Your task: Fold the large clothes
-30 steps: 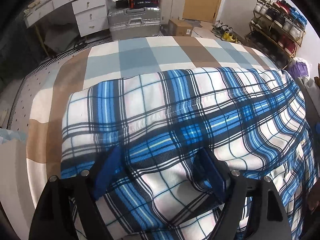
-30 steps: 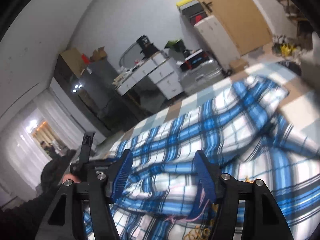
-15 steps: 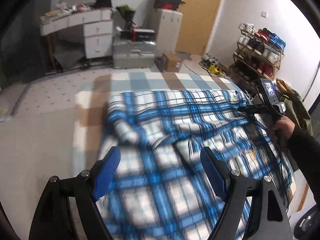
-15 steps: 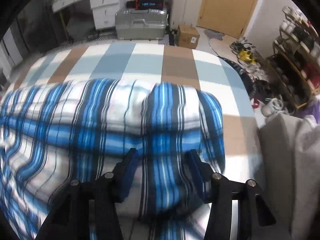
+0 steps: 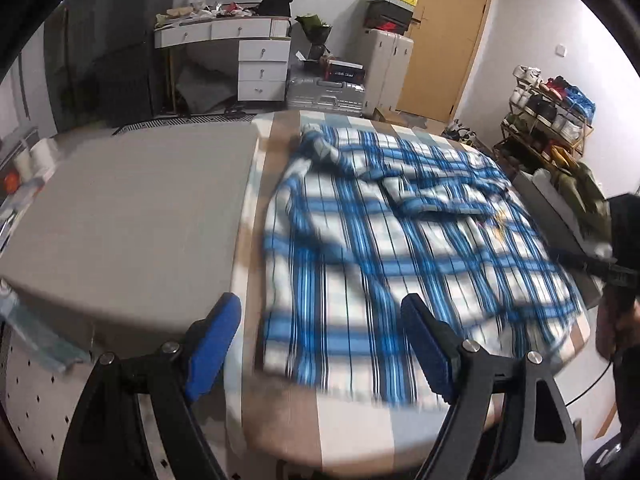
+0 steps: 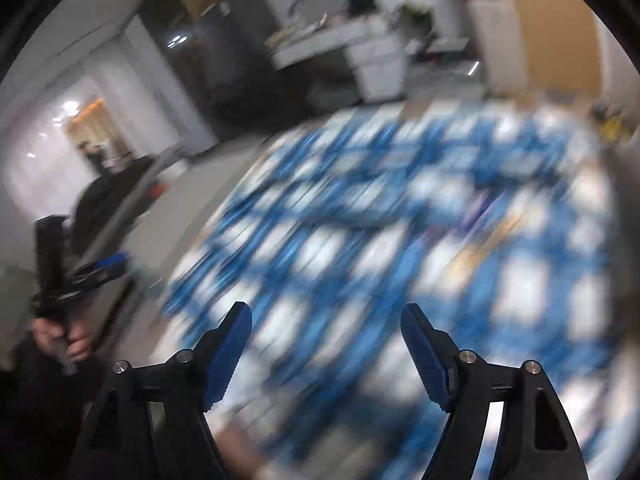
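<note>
A large blue-and-white plaid garment (image 5: pixel 400 240) lies spread on the checked bed cover (image 5: pixel 352 420), rumpled along its far half. It also shows, heavily blurred, in the right wrist view (image 6: pixel 380 240). My left gripper (image 5: pixel 322 332) is open and empty, held above the garment's near left edge. My right gripper (image 6: pixel 326 340) is open and empty above the garment. The right gripper shows at the right edge of the left wrist view (image 5: pixel 600 268); the left gripper shows at the left of the right wrist view (image 6: pixel 80 276).
A grey mattress surface (image 5: pixel 132 216) lies to the left of the bed cover. Beyond the bed stand a white desk with drawers (image 5: pixel 248 60), a silver suitcase (image 5: pixel 324 90), a wooden door (image 5: pixel 444 36) and a shoe rack (image 5: pixel 548 116).
Both grippers have pulled back and up from the garment, so more of the bed shows. The garment now lies spread with a rumpled far half. The right wrist view has swung left and blurred.
</note>
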Demonstrator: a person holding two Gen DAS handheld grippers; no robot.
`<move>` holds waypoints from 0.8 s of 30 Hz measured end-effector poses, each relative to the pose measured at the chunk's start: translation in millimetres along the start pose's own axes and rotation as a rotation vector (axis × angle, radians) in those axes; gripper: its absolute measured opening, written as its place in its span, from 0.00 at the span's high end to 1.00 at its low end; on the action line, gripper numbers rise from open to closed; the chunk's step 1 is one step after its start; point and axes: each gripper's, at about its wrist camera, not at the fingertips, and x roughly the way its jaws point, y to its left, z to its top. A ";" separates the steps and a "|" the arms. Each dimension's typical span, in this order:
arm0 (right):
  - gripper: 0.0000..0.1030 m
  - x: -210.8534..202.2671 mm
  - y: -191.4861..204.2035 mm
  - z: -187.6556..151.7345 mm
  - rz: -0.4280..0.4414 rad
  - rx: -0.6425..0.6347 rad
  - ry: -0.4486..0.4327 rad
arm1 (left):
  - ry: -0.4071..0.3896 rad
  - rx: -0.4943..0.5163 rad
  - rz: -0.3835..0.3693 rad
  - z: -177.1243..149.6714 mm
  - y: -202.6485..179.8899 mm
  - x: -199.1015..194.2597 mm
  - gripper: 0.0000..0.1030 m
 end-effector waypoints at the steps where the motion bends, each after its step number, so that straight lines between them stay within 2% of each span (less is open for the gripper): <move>1: 0.25 19.6 4.9 -12.8 0.046 0.010 0.038 | 0.002 0.000 0.001 -7.7 -1.0 -6.1 0.24; 4: 0.26 68.3 15.2 -38.0 0.073 -0.022 0.080 | 0.000 0.014 0.040 -23.5 -3.5 -12.2 0.24; 6: 0.26 92.5 16.3 -45.4 0.034 -0.023 0.073 | -0.019 0.017 0.081 -27.8 -1.6 -16.6 0.24; 8: 0.26 121.5 7.3 -49.6 -0.027 0.012 0.092 | -0.020 -0.007 0.083 -30.1 4.3 -15.9 0.24; 11: 0.24 166.8 -1.7 -53.1 -0.008 0.118 0.123 | -0.003 -0.021 0.084 -34.7 9.3 -9.0 0.24; 13: 0.24 187.5 -4.0 -58.4 -0.001 0.093 0.081 | 0.008 0.002 0.111 -38.4 8.1 -0.5 0.24; 14: 0.26 198.6 -1.9 -58.2 -0.006 0.080 0.092 | 0.020 0.015 0.117 -39.2 7.2 5.2 0.24; 16: 0.41 226.1 3.3 -61.1 -0.017 0.048 0.092 | 0.038 0.017 0.109 -39.6 6.7 14.0 0.24; 17: 0.60 235.5 4.6 -62.4 -0.028 0.036 0.083 | 0.043 0.014 0.096 -39.2 5.9 17.6 0.24; 18: 0.83 241.9 5.9 -64.8 -0.033 0.031 0.074 | 0.046 0.011 0.090 -38.3 5.0 20.0 0.24; 19: 0.93 255.0 1.6 -67.4 -0.022 0.041 0.071 | 0.049 0.008 0.090 -35.4 4.2 23.5 0.24; 20: 0.97 262.0 -1.4 -66.9 -0.005 0.052 0.063 | 0.048 0.007 0.088 -34.3 3.2 25.4 0.24; 24: 0.98 267.3 -15.9 -74.2 0.034 0.073 -0.069 | 0.068 0.032 0.069 -24.9 -1.7 44.2 0.24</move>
